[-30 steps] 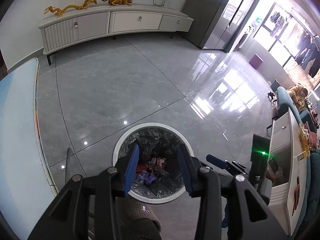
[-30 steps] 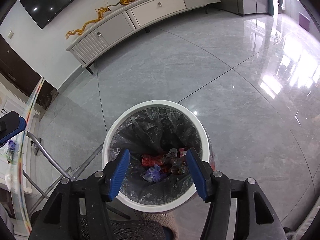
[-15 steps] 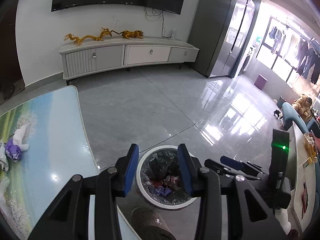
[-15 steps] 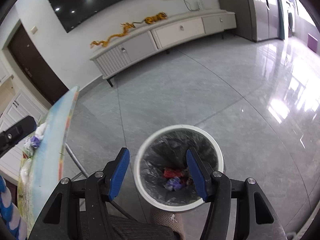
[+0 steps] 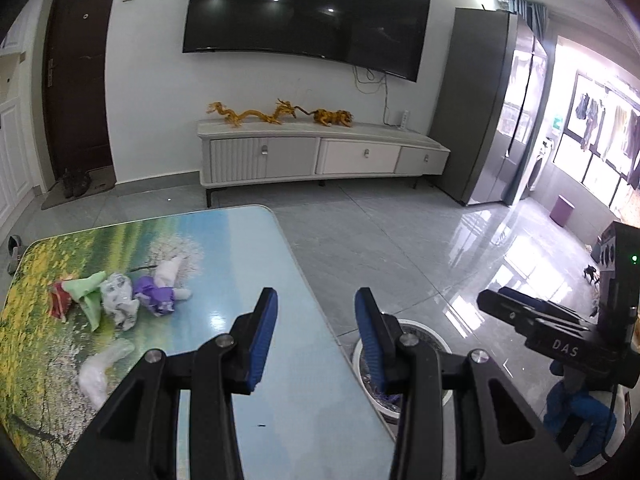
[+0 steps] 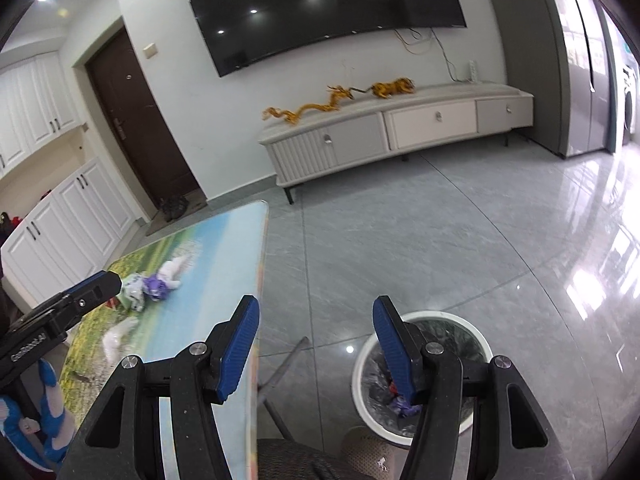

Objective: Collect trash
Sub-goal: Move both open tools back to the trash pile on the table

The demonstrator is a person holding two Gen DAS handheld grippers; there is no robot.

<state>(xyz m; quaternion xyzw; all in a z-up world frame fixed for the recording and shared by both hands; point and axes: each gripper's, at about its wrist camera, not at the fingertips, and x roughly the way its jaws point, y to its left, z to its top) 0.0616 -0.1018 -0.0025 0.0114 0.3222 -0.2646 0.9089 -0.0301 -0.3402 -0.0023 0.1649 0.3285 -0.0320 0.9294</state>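
Left claw: blue pads apart, nothing between them, held above the near end of the counter. Right claw: also apart and empty, hanging over the gap between the counter edge and the white trash bin on the floor.

Further out, on the far left part of the counter, well apart from both claws: a small heap of trash. Red wrapper, green paper, crumpled printed paper, purple wrapper and white tissue, all touching or overlapping. Alone, nearer to the left claw: one white plastic scrap. Already inside the black liner of the bin: some wrappers.

Possible troubles, as a judgement only:
- Closing on one piece of the heap probably drags its neighbours, maybe off the far edge.
- Glossy counter top, very light scraps: likely to slide away from the pads instead of being pinched, if approached too flat.
- Thin paper held only by a corner: easy to lose on the way, falling on the floor beside the bin.
- Bin low and partly hidden behind the claw finger in both views, so easy to release short of the rim.
- Both claws reaching for the same heap: risk of knocking together.
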